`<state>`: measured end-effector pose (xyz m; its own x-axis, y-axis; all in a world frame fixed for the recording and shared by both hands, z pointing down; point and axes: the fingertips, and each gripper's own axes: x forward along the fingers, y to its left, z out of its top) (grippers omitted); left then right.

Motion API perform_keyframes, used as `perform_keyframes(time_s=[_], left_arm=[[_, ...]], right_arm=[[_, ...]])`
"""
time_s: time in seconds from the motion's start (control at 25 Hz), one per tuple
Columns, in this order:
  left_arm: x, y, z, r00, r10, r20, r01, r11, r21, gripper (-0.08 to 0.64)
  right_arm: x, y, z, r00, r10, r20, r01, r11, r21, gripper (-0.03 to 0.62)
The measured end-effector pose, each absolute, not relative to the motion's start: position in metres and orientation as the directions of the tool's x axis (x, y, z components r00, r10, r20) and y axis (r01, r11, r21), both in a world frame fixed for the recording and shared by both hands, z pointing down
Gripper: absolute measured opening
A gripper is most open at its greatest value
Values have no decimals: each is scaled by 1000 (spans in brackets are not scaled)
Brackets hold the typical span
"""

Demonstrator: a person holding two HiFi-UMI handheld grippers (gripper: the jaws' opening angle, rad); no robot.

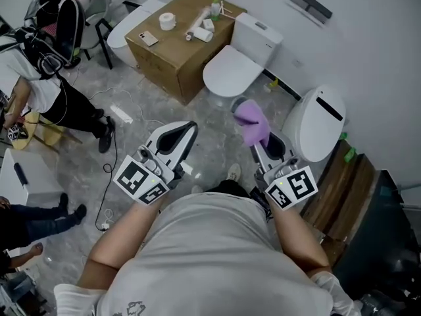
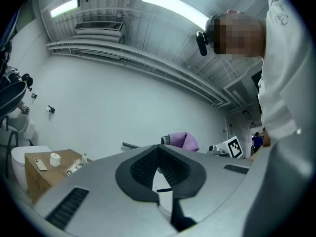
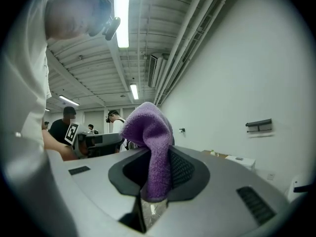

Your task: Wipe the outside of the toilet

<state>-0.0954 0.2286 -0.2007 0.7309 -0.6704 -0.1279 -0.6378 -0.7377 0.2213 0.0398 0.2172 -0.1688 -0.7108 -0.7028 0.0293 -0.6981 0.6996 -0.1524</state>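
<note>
The right gripper (image 3: 157, 157) is clamped on a purple cloth (image 3: 148, 127). The cloth is pinched between the dark ribbed pads, with its bulk bunched up above the jaws and a tail hanging below them. The left gripper (image 2: 158, 150) holds nothing, and its jaws meet at the tips, leaving only a narrow slit lower down. In the head view both grippers are raised in front of the person's chest, the marker cubes nearest the body and the jaws pointing away.

The nearest toilet (image 1: 318, 127) stands to the right against the wall, with its white lid tipped up and the dark bowl open beneath it. The cloth hangs just beside that bowl's near rim, on its left (whether it touches the porcelain cannot be made out). A second white toilet (image 1: 230, 71) sits farther ahead with its lid down and its cistern (image 1: 258, 35) against the wall. A third toilet (image 1: 131, 24) shows beyond the cardboard box (image 1: 177, 61).

The box stands on the grey marbled floor (image 1: 164, 110) between those two toilets. On it lie a roll of toilet paper (image 1: 168, 20), a phone (image 1: 148, 38) and a few small tubes and bottles. At the left edge a seated person (image 1: 49, 101) in dark trousers is partly in view, and a white power strip (image 1: 122, 115) lies on the floor nearby.
</note>
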Motion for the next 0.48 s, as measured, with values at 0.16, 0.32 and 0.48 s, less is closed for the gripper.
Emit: perform_keyframes(time_s=[0.16, 0.32, 0.48], left_arm=[[-100, 238, -204, 734, -665, -133, -631, -742, 227, 6], [-98, 246, -209, 736, -661, -147, -625, -746, 228, 6], [-97, 255, -211, 732, -664, -153, -626, -744, 233, 6]], right_arm=[[33, 228, -174, -710, -704, 25, -698, 700, -151, 81], [35, 235, -178, -711, -703, 27, -698, 700, -150, 81], [37, 245, -178, -712, -701, 31, -697, 701, -153, 81]])
